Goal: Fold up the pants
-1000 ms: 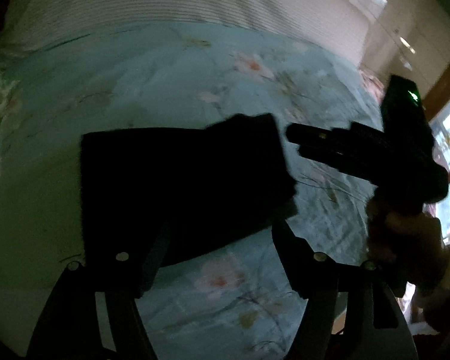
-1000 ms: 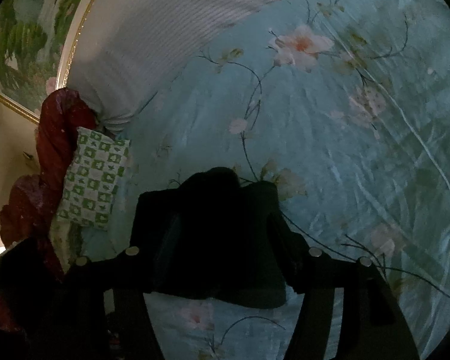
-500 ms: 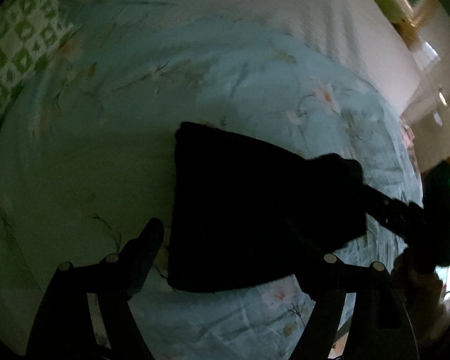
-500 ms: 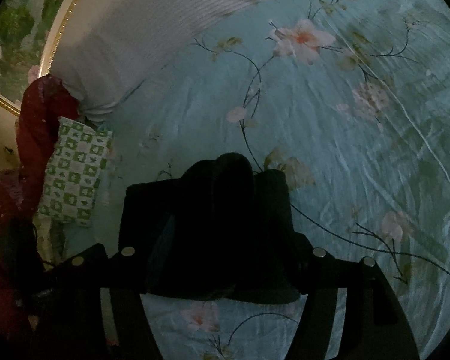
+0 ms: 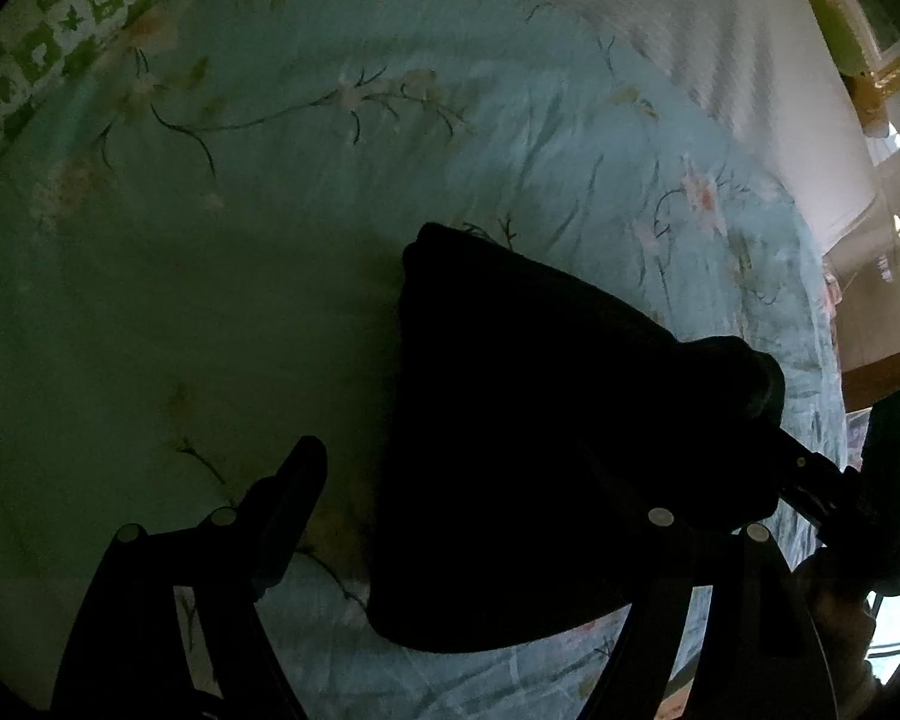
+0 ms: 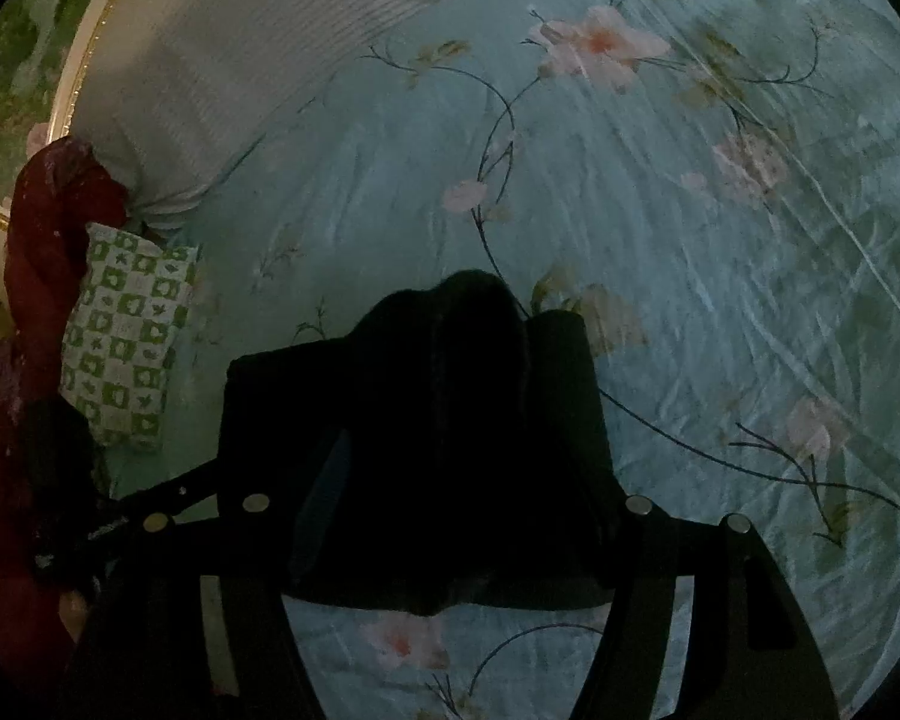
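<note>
Swung further left since a second ago: pants [image 5: 528,450] now lower right in the left wrist view instead of centre, checked pillow [image 5: 48,42] now showing at the upper left corner. Left gripper [image 5: 450,480] spread wide, one finger [image 5: 294,498] over bare sheet, the other lost against the dark cloth. Right gripper [image 5: 810,480] moved in from clear of the cloth to its right edge; in its own view [image 6: 450,468] fingers seem apart with a raised hump of fabric between them, but too dark to tell whether clamped. Folded into a black, roughly rectangular bundle lying flat on the floral bedsheet [image 6: 720,276]; long axis running left to right across the right wrist view, from the pillow [image 6: 126,336] side towards open sheet.
</note>
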Action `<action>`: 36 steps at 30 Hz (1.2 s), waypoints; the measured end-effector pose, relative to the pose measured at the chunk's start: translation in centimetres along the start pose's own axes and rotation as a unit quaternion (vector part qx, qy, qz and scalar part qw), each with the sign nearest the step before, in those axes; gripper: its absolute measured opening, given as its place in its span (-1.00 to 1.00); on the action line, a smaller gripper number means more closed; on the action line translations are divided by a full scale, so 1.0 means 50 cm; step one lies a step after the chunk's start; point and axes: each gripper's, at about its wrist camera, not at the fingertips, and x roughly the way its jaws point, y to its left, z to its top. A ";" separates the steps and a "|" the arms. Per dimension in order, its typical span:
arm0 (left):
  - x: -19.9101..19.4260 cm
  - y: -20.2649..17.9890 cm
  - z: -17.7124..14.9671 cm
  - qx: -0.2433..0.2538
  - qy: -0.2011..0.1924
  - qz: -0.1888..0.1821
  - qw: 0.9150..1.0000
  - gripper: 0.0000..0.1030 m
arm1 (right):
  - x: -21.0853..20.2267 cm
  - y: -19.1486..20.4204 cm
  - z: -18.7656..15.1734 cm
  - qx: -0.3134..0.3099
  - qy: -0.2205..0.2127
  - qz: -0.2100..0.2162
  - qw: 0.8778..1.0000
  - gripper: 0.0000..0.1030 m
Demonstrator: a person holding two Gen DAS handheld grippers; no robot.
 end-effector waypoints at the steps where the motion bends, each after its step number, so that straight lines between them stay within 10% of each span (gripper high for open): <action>1: 0.003 -0.002 0.002 0.000 0.001 0.000 1.000 0.56 | -0.001 0.000 0.001 -0.002 -0.001 -0.005 1.000 0.31; 18: 0.017 -0.006 0.010 0.004 0.010 0.002 1.000 0.57 | 0.032 -0.033 -0.005 0.018 0.015 -0.016 1.000 0.67; 26: 0.030 -0.009 0.008 0.004 0.023 -0.001 1.000 0.61 | 0.035 -0.104 -0.025 0.035 0.041 0.041 0.998 -0.01; 36: 0.076 0.003 0.005 -0.004 0.028 -0.011 1.000 0.57 | 0.026 -0.128 -0.031 0.045 0.042 0.088 0.994 -0.12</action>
